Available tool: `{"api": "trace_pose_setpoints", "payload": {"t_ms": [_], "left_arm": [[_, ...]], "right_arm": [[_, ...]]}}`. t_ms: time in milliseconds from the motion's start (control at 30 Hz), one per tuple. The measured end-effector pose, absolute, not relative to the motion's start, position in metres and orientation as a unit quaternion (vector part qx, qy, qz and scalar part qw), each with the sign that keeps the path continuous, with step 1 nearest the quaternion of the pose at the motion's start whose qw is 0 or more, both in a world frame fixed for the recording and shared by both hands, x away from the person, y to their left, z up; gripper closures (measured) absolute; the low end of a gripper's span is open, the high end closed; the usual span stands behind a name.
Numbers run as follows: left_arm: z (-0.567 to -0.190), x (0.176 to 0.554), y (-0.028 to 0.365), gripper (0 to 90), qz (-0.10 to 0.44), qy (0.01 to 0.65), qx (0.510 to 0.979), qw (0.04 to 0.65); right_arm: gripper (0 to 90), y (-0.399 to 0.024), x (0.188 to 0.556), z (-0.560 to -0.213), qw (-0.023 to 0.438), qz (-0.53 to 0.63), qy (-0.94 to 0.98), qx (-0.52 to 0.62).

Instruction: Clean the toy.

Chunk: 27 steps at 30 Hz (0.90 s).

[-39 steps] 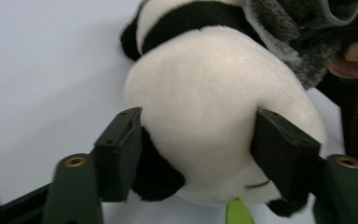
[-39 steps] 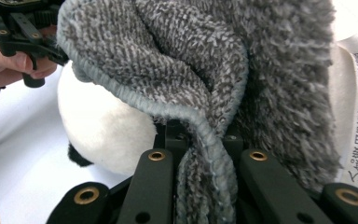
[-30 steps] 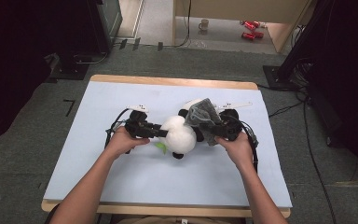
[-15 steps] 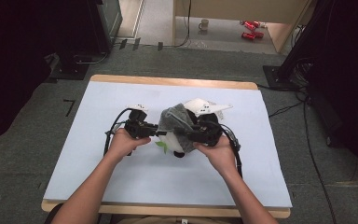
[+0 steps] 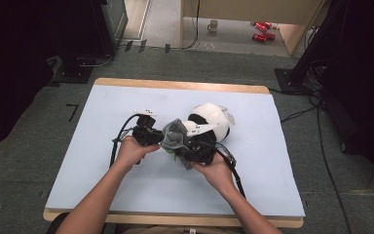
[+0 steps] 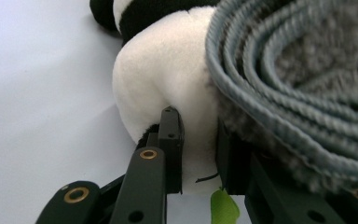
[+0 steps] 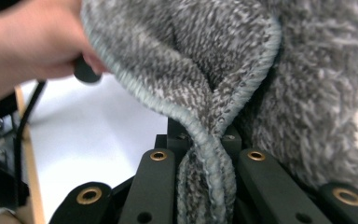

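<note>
The plush panda [image 5: 209, 119] is lying near the middle of the pale blue table [image 5: 102, 107], its body white with black patches, soft and rounded. A grey knitted garment [image 5: 174, 138] with a corded blue-grey hem and a fleecy inner face is bunching up against the toy's near end, between the two grippers.

The left gripper [image 6: 198, 154] is closing on a white limb of the panda: its jaws have just been drawing in, and in the left gripper view the pads are pressing into the plush from both sides, with a small green tag [image 6: 223, 207] hanging below them. The garment's hem is lying just beside the far jaw, touching the toy.

The right gripper [image 7: 204, 140] is clamping a twisted fold of the garment: in the right gripper view the hem is running down between jaws drawn tight on it, with the fleece spreading above.

In the high view the two hands are sitting close together, the left hand [image 5: 132, 150] just beside the garment
</note>
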<state>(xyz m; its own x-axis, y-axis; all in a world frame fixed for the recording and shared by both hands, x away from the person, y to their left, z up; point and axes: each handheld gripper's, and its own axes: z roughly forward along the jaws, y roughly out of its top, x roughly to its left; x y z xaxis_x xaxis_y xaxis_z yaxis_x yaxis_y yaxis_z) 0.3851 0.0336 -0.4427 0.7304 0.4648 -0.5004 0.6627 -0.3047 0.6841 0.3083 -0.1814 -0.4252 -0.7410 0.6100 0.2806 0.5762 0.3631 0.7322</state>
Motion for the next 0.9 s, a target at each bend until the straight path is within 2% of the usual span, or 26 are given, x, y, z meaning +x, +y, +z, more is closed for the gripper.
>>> {"api": "trace_pose_setpoints", "payload": {"t_ms": [300, 633, 900], "left_arm": [[-0.445, 0.387, 0.035, 75.5, -0.112, 0.355, 0.801, 0.468], [-0.445, 0.388, 0.036, 75.4, -0.112, 0.359, 0.800, 0.468], [-0.445, 0.389, 0.038, 75.3, -0.108, 0.363, 0.796, 0.473]], "right_arm": [[82.6, -0.168, 0.303, -0.443, 0.037, 0.382, 0.857, 0.345], [82.8, -0.158, 0.301, -0.464, 0.032, 0.328, 0.873, 0.359], [82.8, -0.159, 0.303, -0.476, -0.009, 0.319, 0.868, 0.380]]}}
